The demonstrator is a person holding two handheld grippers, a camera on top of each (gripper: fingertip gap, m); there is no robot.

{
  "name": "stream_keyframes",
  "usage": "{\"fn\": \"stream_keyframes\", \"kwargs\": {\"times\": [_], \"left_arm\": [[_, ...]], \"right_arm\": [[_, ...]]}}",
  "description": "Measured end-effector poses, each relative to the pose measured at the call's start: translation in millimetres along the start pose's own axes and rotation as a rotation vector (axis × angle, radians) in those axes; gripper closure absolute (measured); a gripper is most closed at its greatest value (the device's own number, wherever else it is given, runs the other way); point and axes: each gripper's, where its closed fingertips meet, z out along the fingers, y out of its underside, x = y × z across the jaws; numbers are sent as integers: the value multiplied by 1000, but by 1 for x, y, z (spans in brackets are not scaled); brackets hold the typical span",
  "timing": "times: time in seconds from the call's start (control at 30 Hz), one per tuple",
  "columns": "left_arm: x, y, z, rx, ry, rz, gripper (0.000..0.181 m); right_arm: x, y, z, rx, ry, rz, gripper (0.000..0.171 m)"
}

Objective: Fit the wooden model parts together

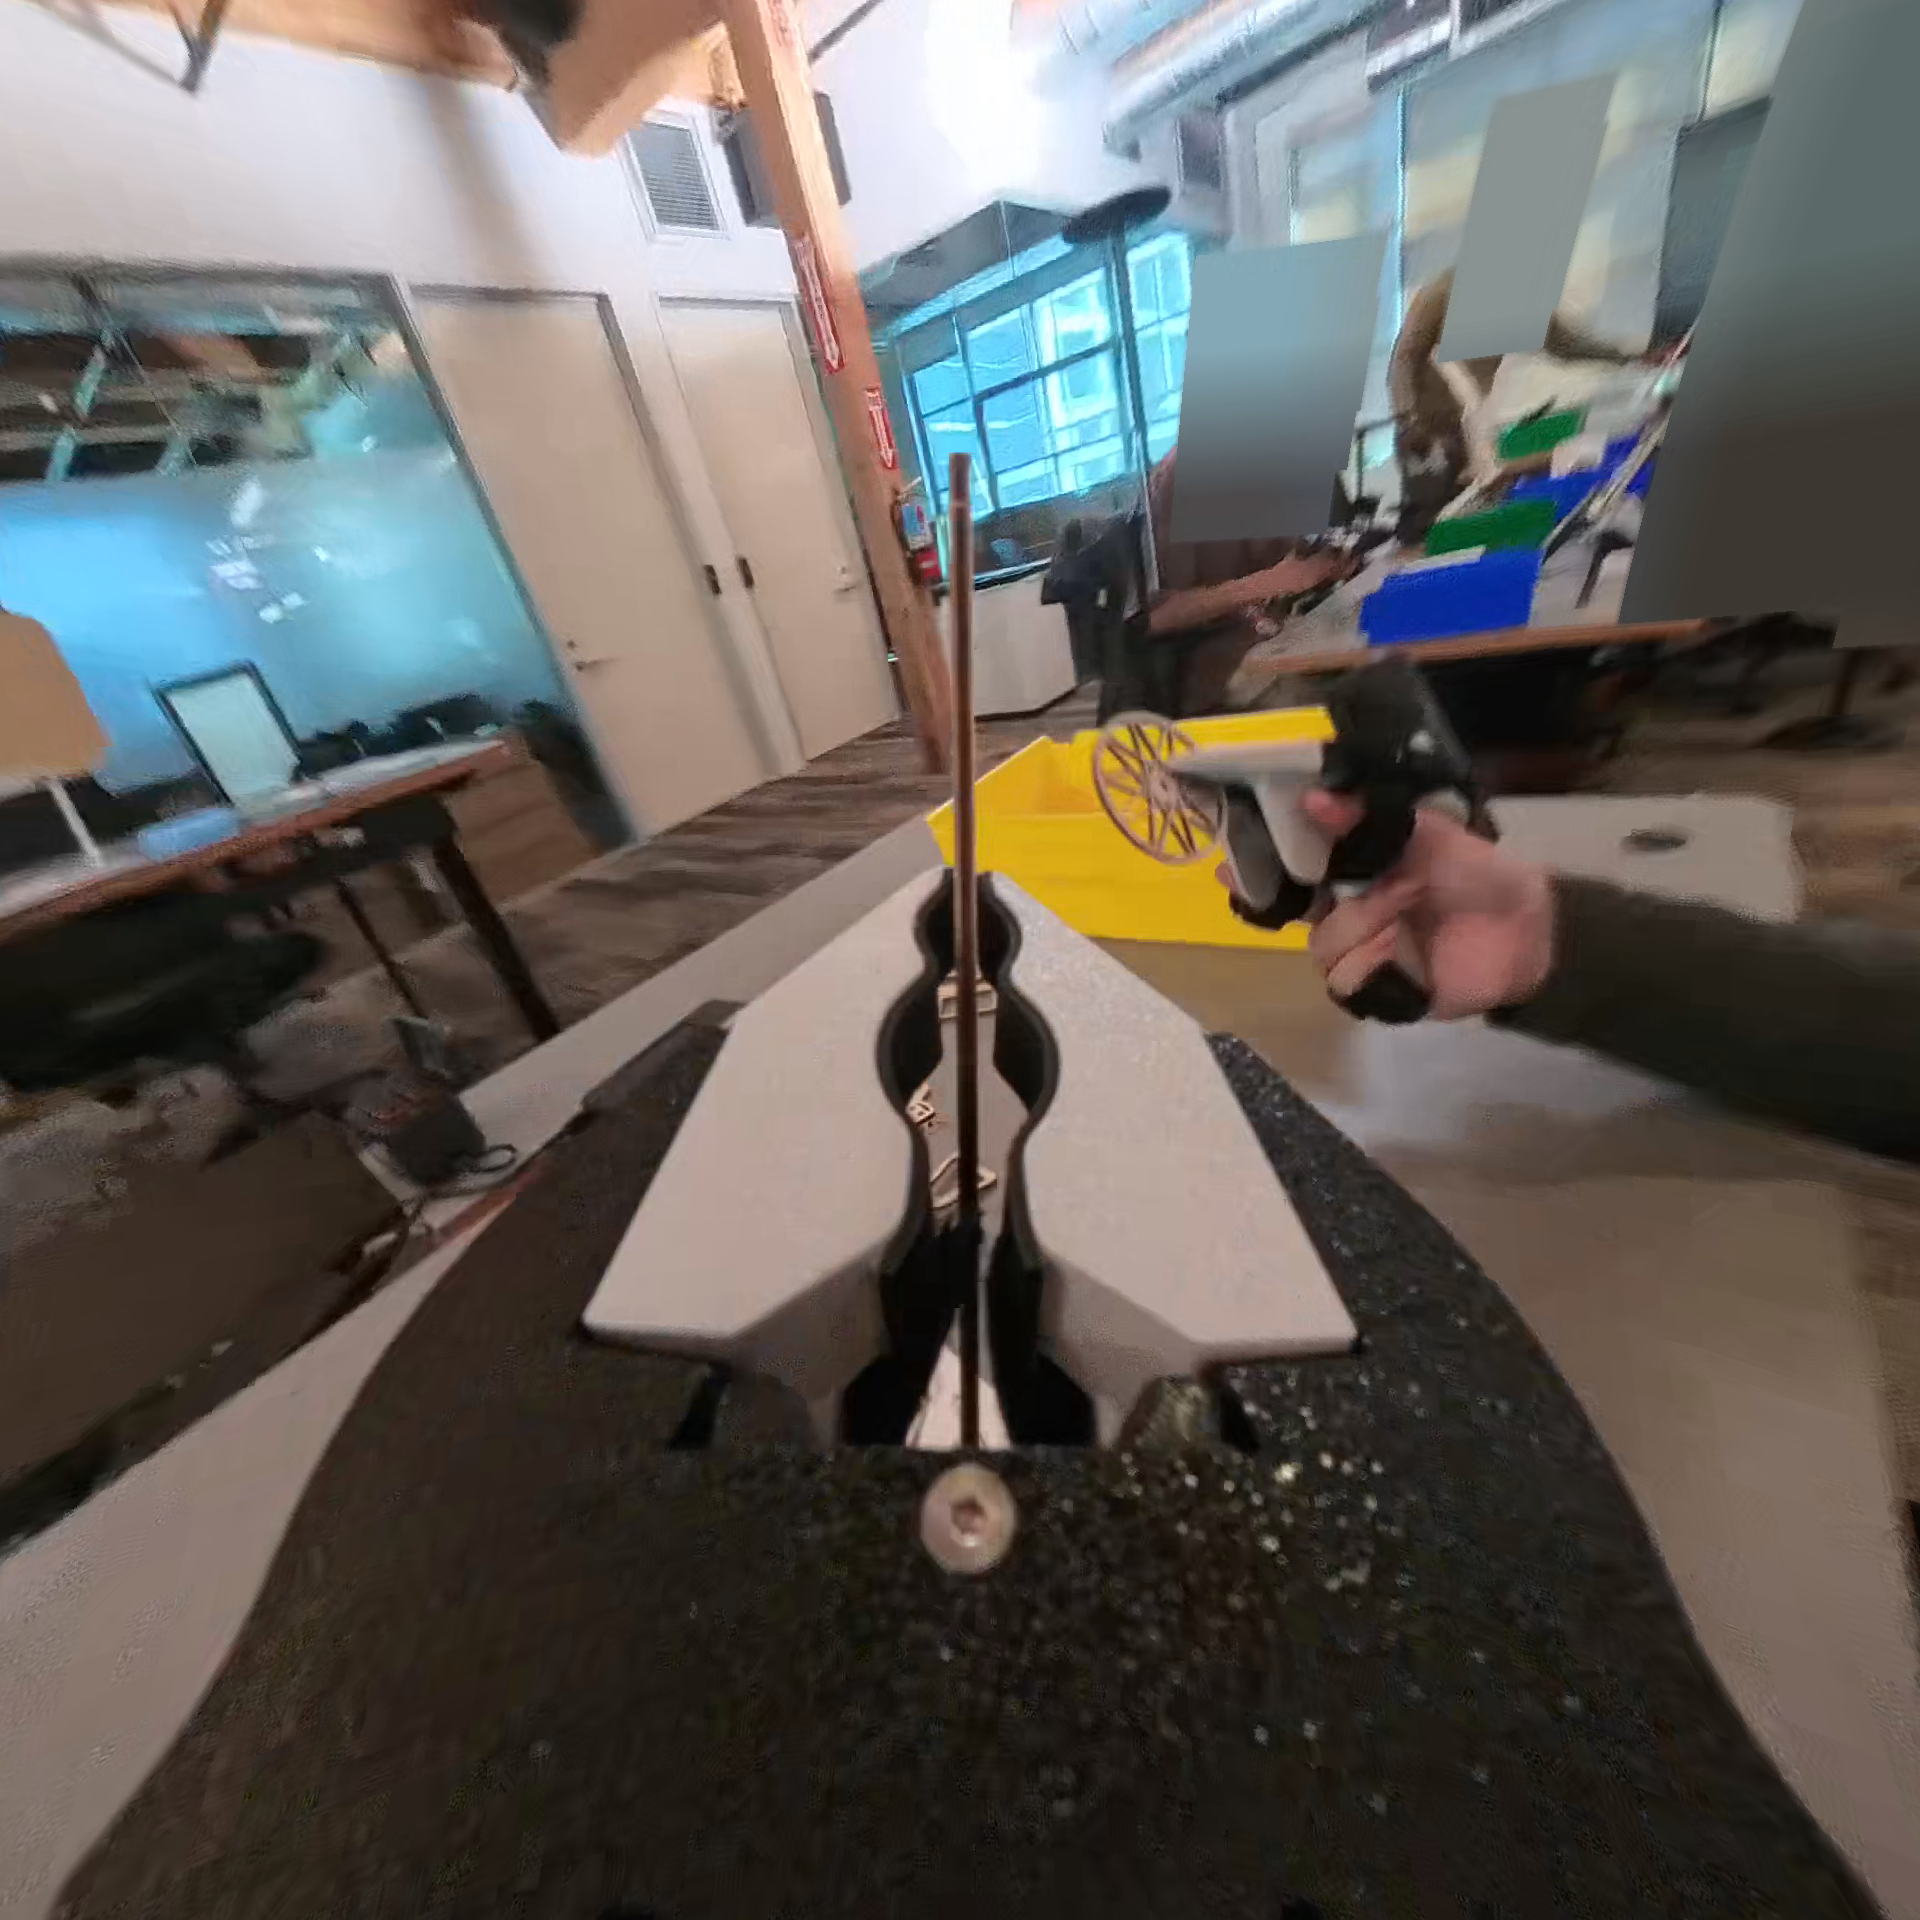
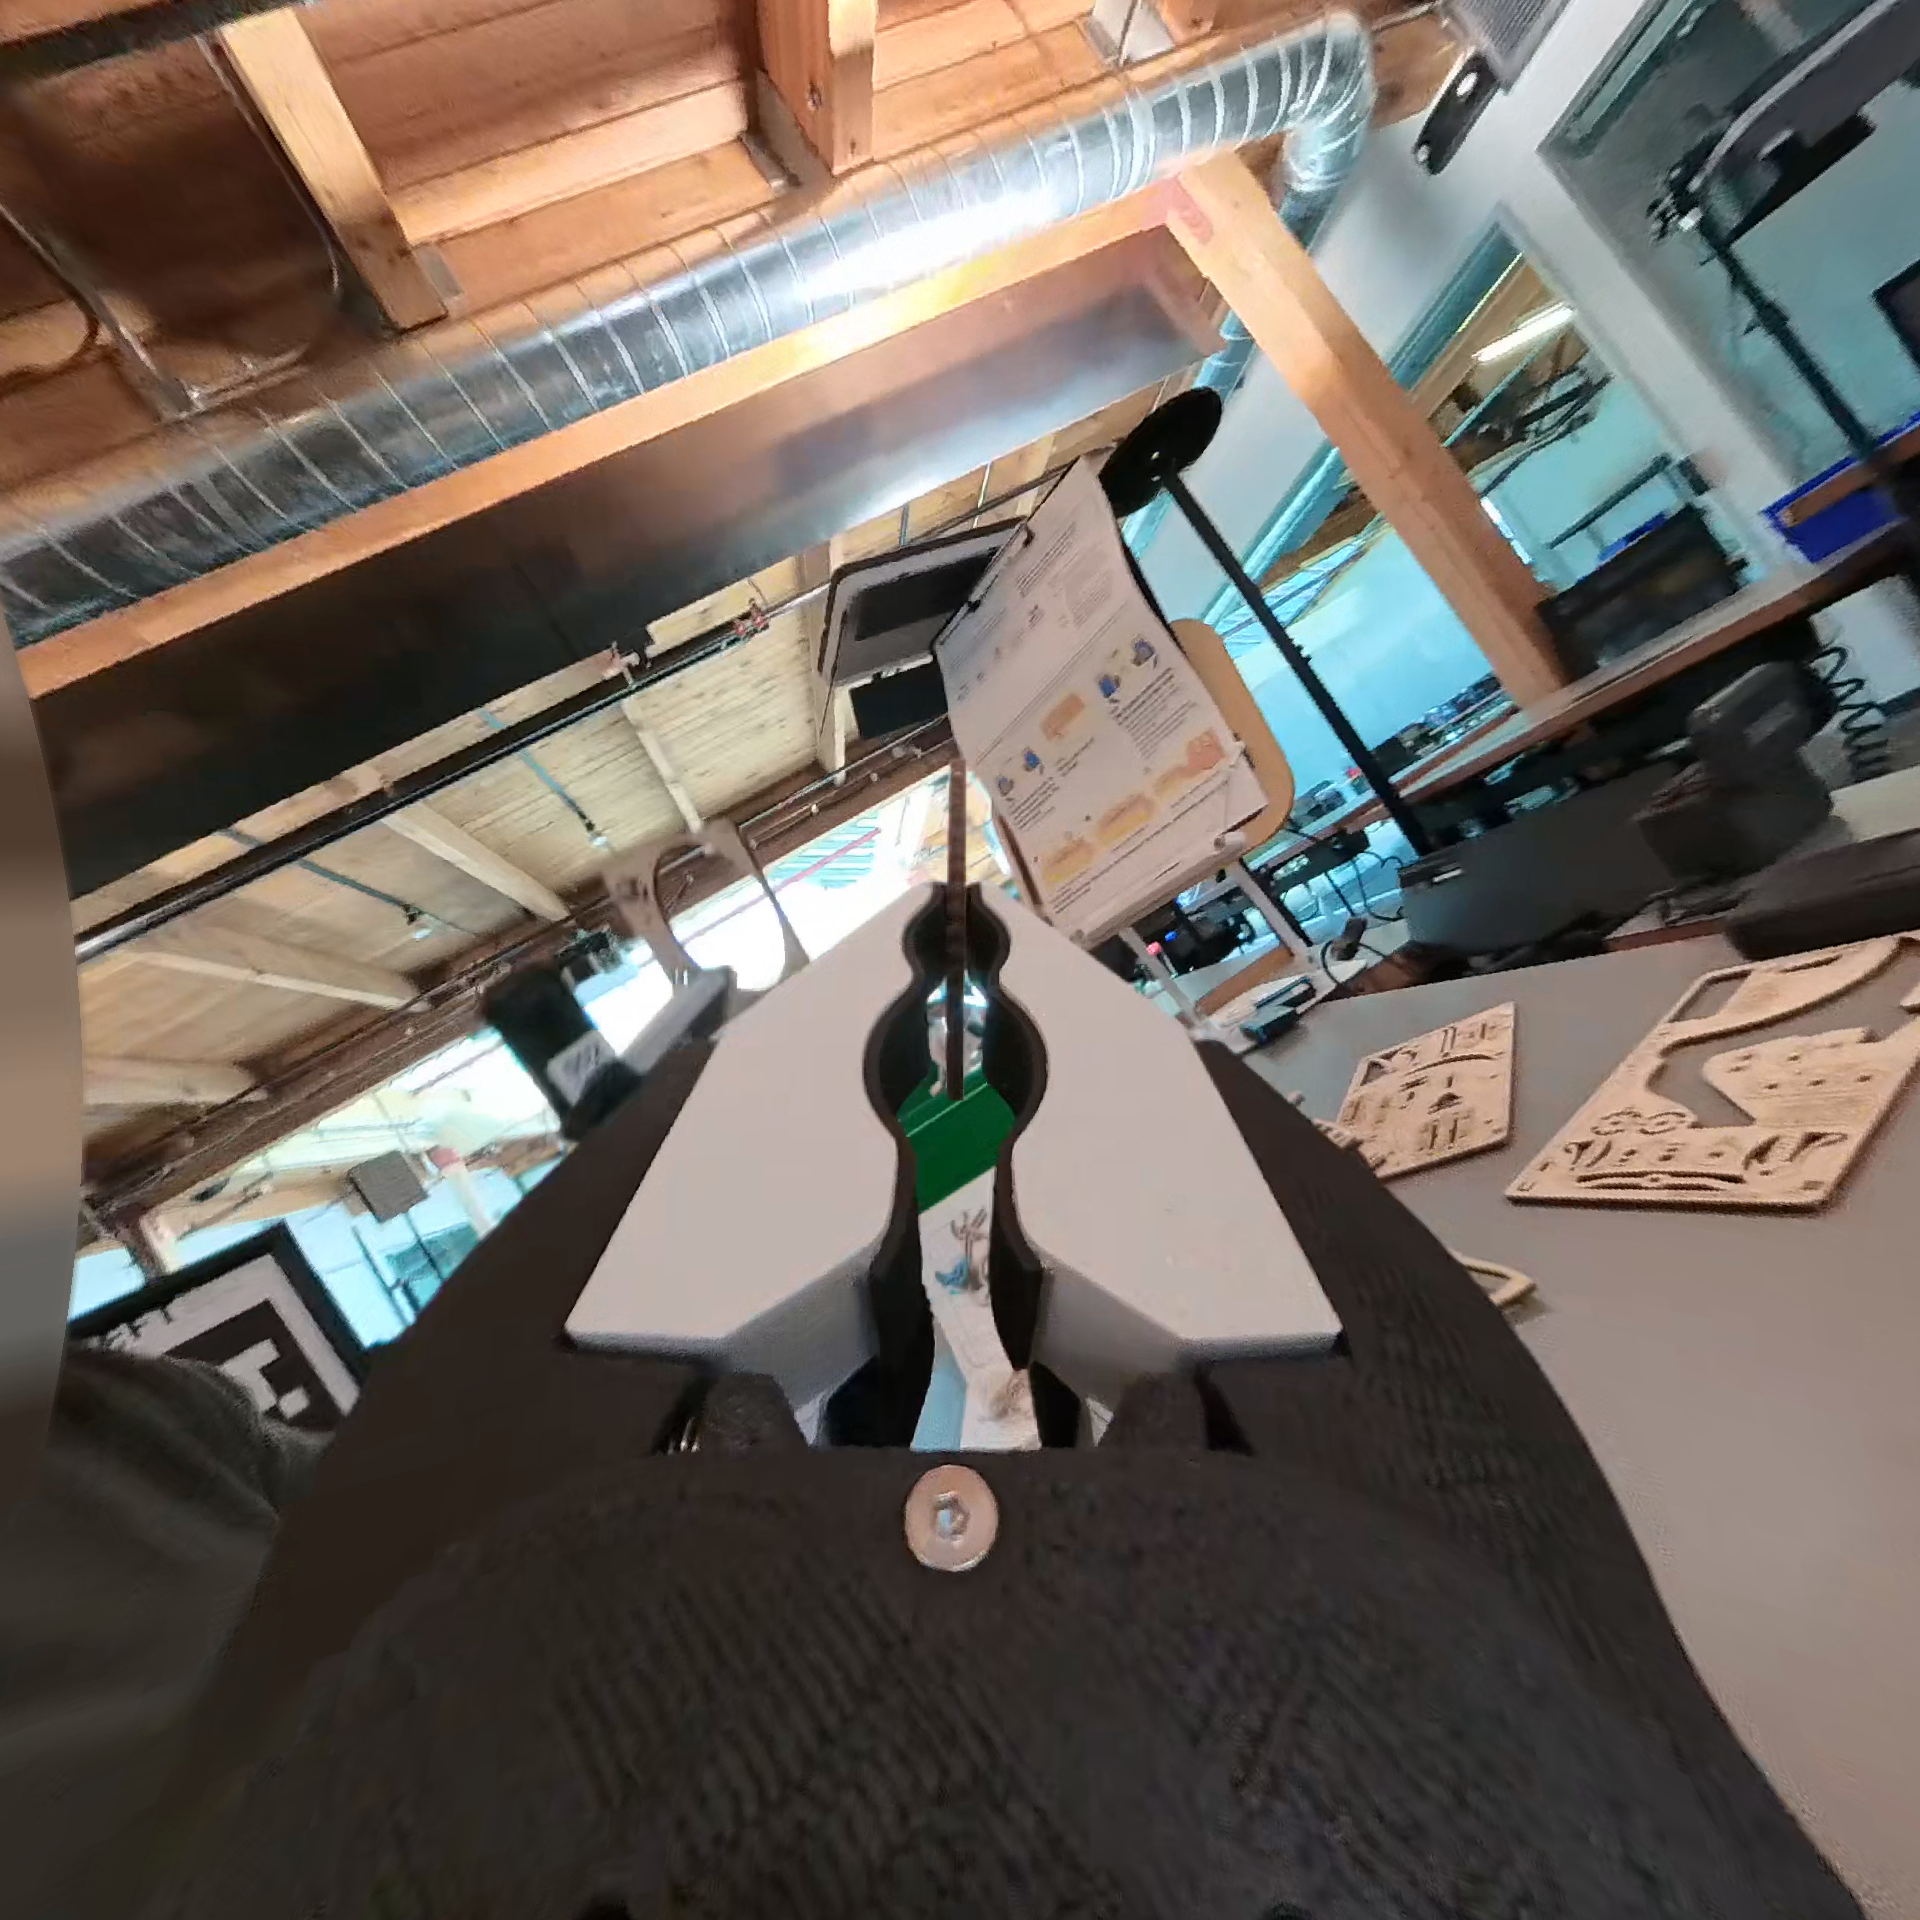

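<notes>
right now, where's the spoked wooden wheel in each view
Left wrist view: spoked wooden wheel right of centre, face-on, held by the right gripper in front of the yellow bin.
Right wrist view: centre, edge-on, between the fingers.
Shared landmark: likely the black disc on a pole.

A: Where do my own pieces sit?
B: A thin flat piece stands edge-on between my left fingers, reaching past their tips. To its right, my right gripper holds the wheel in front of the bin.
A: And on the table?
B: Two part sheets lie side by side, right of my right fingers.
</notes>
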Motion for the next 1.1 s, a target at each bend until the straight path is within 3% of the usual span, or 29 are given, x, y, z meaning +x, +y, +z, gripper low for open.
{"fn": "stream_keyframes", "kwargs": {"times": [0.07, 0.13, 0.23, 0.43, 0.57, 0.67, 0.7, 0.73, 0.8, 0.87, 0.97, 1.03, 1.1], "left_arm": [[-35, -14, -23, -30, -17, -123, 181], [-87, -3, -40, -152, -121, -240, 181], [-157, 41, -53, -365, -222, -421, 181], [-224, 138, -38, -602, -206, -944, 181], [-247, 202, -46, -727, -328, -975, 181], [-246, 225, -48, -721, -338, -1055, 181], [-248, 229, -48, -702, -347, -1084, 177], [-252, 236, -51, -706, -385, -1100, 158], [-263, 246, -62, -758, -459, -979, 141], [-284, 237, -71, -774, -561, -684, 130], [-303, 174, -73, -627, -705, -293, 119], [-282, 106, -63, -410, -728, -116, 118], [-219, 48, -37, -211, -568, -19, 127]], "right_arm": [[-5, 8, 4, -40, -23, -33, 171], [-7, 16, 7, -78, -16, -83, 171], [-3, 27, 10, -123, -1, -112, 171], [21, 40, 6, -138, 15, 19, 171], [23, 40, 4, -131, -21, 106, 171], [19, 40, 5, -135, -52, 143, 171], [19, 40, 5, -133, -52, 146, 171], [20, 39, 4, -130, -50, 149, 171], [22, 37, 3, -115, -41, 159, 171], [25, 38, 3, -104, -25, 151, 171], [21, 45, 6, -121, -10, 84, 171], [14, 50, 10, -143, -29, 3, 171], [-2, 54, 14, -164, -95, -82, 171]]}}
